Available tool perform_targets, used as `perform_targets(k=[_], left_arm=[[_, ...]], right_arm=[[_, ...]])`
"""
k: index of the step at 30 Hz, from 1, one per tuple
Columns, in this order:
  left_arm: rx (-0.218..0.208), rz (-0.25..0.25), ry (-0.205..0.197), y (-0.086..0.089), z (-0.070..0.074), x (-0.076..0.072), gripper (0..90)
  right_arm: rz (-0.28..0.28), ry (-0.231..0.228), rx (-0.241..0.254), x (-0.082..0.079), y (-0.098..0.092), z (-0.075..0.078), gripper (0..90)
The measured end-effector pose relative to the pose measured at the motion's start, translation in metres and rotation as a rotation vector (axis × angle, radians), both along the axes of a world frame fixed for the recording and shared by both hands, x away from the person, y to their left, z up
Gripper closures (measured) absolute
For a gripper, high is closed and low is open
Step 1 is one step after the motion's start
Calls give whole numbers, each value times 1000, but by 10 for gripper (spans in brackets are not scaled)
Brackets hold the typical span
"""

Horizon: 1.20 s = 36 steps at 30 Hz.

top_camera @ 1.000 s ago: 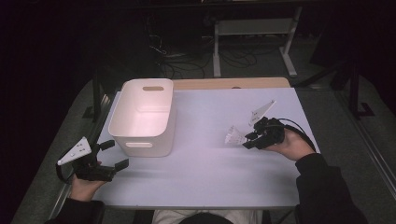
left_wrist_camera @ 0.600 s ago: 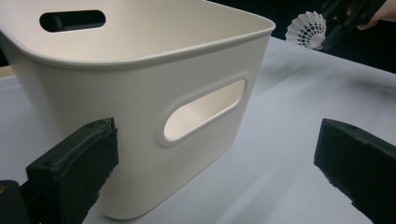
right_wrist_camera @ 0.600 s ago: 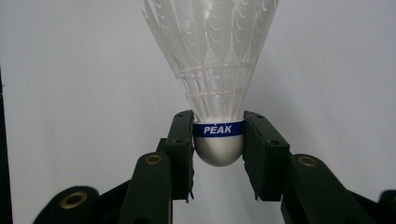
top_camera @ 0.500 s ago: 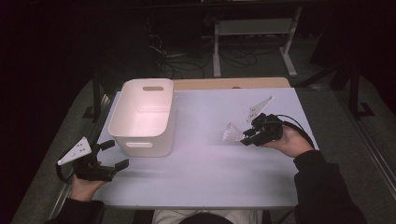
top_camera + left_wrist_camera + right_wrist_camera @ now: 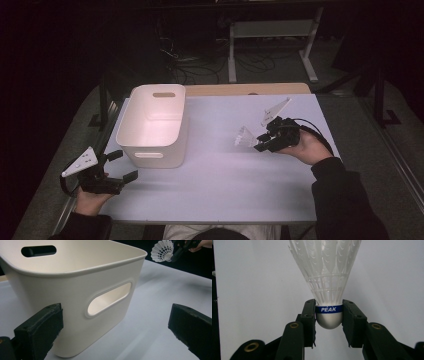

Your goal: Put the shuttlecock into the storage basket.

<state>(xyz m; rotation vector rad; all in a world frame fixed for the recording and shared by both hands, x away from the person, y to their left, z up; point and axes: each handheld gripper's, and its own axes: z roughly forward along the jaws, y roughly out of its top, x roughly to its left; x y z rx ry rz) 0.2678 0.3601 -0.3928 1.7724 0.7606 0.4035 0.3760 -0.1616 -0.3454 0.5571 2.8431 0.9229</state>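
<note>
High view: right gripper [image 5: 257, 142], clamping the shuttlecock [image 5: 245, 136], is lifting it bin-ward [image 5: 131, 120] off the tabletop's [image 5: 215, 190] right edge; left gripper [image 5: 122, 165] is idling agape.

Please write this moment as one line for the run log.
right gripper: shut on shuttlecock, off table | left gripper: open, facing white bin | bin: nothing seen inside

A white-topped table [image 5: 210, 200] is seen lit from above, with a strip of bare wood [image 5: 240, 89] exposed along its far edge. The surrounding room is left in near darkness. Grey floor [image 5: 380, 150] is seen at both sides. Beyond the far edge, tangled cables [image 5: 190, 67] and a white metal frame [image 5: 272, 35] are made out.
</note>
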Motion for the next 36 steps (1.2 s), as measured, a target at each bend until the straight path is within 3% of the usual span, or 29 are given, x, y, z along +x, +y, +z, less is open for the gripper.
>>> perform_targets(k=[13,36], left_arm=[[-1,1,-1,0,0,0,0],[0,-1,-1,0,0,0,0]], right_arm=[[3,-9,31,6,12,19,637],[47,-46,33,11,38,45,637]])
